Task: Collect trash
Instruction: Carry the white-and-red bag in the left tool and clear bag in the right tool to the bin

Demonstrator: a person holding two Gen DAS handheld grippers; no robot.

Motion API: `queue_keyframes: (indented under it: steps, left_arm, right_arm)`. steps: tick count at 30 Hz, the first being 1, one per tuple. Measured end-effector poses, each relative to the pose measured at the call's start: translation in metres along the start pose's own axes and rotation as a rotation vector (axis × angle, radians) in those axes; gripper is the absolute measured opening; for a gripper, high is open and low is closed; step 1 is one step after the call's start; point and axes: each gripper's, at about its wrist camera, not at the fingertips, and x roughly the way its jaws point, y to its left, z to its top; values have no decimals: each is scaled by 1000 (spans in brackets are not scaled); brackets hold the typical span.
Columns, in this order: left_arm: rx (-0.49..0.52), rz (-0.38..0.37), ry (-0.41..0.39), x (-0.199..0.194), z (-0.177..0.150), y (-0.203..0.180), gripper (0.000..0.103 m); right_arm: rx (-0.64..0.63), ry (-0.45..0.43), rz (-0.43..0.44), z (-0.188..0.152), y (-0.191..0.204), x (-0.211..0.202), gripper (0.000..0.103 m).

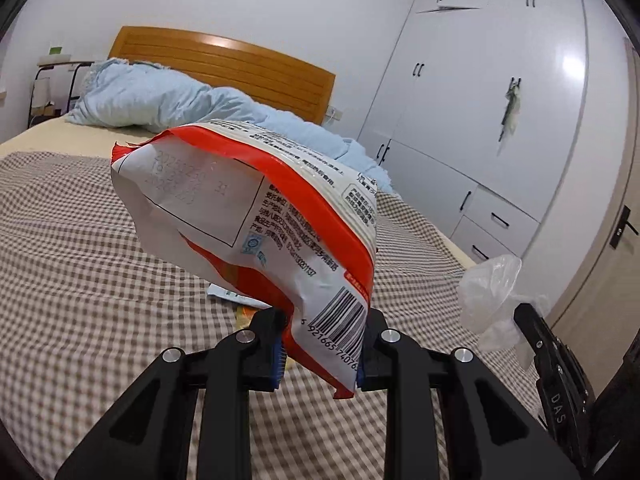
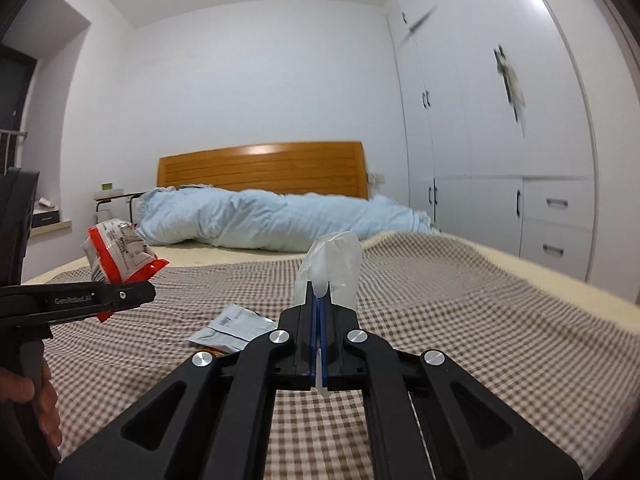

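Observation:
My left gripper (image 1: 320, 344) is shut on a red and white snack wrapper (image 1: 256, 216) and holds it above the checked bed cover (image 1: 80, 280). The wrapper also shows in the right wrist view (image 2: 120, 252), at the left with the left gripper (image 2: 132, 292). My right gripper (image 2: 320, 308) is shut on a clear plastic bag (image 2: 336, 264), which sticks up from the fingers. That bag also shows in the left wrist view (image 1: 492, 296) at the right. A white and pale blue packet (image 2: 232, 328) lies flat on the bed below and between the grippers, partly hidden in the left wrist view (image 1: 230, 296).
A crumpled light blue duvet (image 2: 272, 220) lies along the wooden headboard (image 2: 260, 168). White wardrobes with drawers (image 2: 500, 140) line the right wall. A small side table (image 1: 56, 80) stands beside the bed head. A door (image 1: 616, 240) is at the far right.

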Motion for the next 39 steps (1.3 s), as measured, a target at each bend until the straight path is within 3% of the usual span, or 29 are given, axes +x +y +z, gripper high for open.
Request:
queue_keyframes:
  steps: [9, 21, 29, 39]
  left_arm:
    - [61, -65, -37, -77, -9, -23, 22]
    - [132, -100, -47, -163, -49, -44, 22]
    - [166, -130, -19, -201, -86, -49, 22]
    - [165, -140, 51, -217, -139, -40, 22]
  right_arm:
    - [-33, -36, 19, 20, 9, -62, 1]
    - [-62, -19, 53, 17, 14, -137, 1]
    - [-86, 9, 98, 8, 18, -173, 1]
    - [-97, 101, 167, -21, 22, -206, 1]
